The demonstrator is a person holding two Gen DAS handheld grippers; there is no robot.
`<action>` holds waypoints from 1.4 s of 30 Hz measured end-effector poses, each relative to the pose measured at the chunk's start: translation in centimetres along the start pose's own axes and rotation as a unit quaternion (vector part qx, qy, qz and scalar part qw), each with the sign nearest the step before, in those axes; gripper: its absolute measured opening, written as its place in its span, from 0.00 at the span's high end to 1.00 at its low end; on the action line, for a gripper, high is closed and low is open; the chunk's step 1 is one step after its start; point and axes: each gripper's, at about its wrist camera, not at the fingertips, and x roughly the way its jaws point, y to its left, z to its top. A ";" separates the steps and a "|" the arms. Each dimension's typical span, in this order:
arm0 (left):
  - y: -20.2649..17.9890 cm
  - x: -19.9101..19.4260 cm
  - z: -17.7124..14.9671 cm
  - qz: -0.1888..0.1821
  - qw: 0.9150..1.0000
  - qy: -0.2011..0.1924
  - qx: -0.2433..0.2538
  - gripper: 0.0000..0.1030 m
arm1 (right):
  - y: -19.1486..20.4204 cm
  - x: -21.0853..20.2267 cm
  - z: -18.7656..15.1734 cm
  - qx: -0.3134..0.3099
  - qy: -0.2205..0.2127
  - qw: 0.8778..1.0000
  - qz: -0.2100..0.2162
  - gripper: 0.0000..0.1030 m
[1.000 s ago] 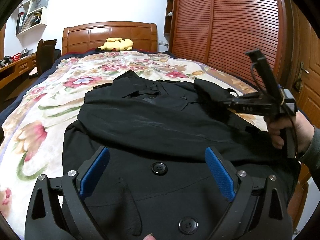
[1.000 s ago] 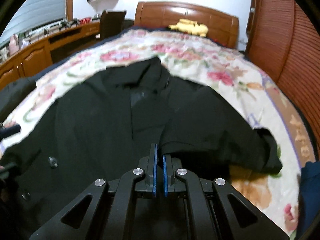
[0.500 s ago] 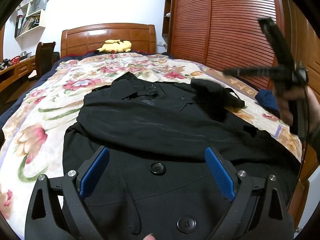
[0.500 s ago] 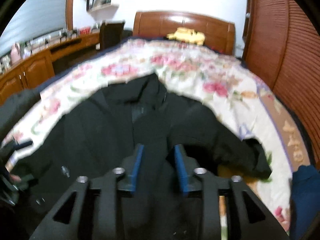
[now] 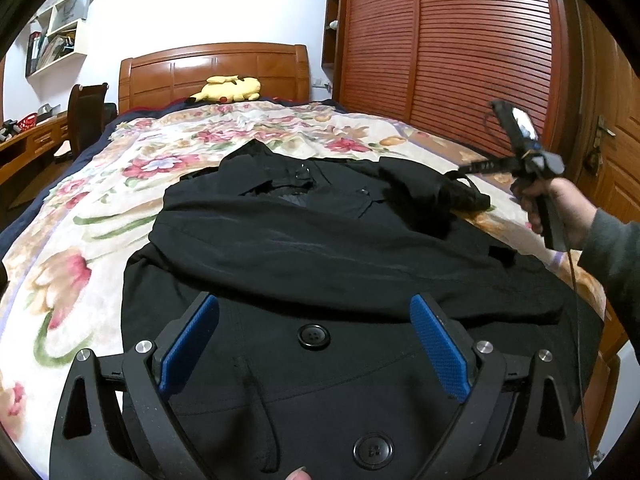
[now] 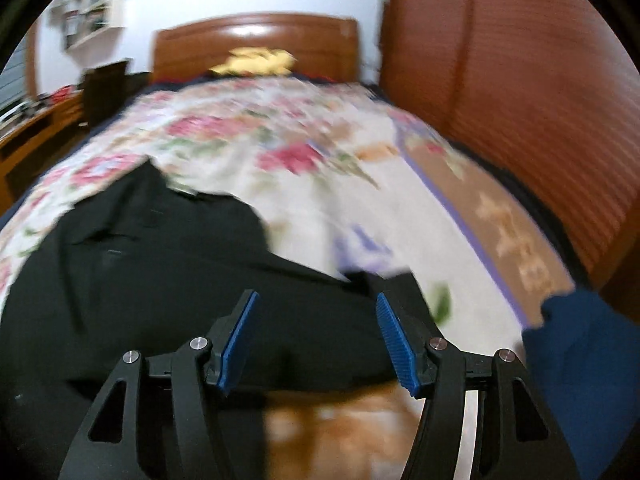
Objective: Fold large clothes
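Black coat [image 5: 320, 248] spread on a floral bed [image 5: 92, 216], its hem cut off below. Left tongs [image 5: 314, 354] gape wide, empty, over it. Right tongs [image 6: 318, 340], motion-blurred, are opening near the bed's right edge with nothing between them

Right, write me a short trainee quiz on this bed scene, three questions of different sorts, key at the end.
1. True or false: the large black buttoned coat lies spread on the floral bedspread.
2. Multiple choice: what sits against the wooden headboard? A) yellow plush toy B) red pillow C) folded towel
3. Fill in: nothing lies between the blue pads of the right gripper, so its jaws are ____.

Key: 1 true; 2 A, the yellow plush toy; 3 open, opening further just now.
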 end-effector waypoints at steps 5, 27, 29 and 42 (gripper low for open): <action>-0.1 0.3 0.0 -0.002 1.000 0.005 -0.001 0.06 | -3.2 4.5 -0.4 0.049 0.054 0.997 -0.024 0.39; 0.5 0.5 0.1 -0.013 1.000 0.007 -0.020 0.06 | -1.1 5.1 -2.9 -0.019 0.098 0.995 -0.017 0.77; 0.4 0.3 0.0 -0.013 1.000 0.005 -0.018 0.06 | -0.1 3.5 -2.6 -0.029 0.084 0.996 -0.015 0.79; 1.2 -1.8 -0.5 -0.004 1.000 -0.002 -0.015 0.06 | 7.0 -9.2 -0.6 -0.088 -0.049 0.994 0.040 0.88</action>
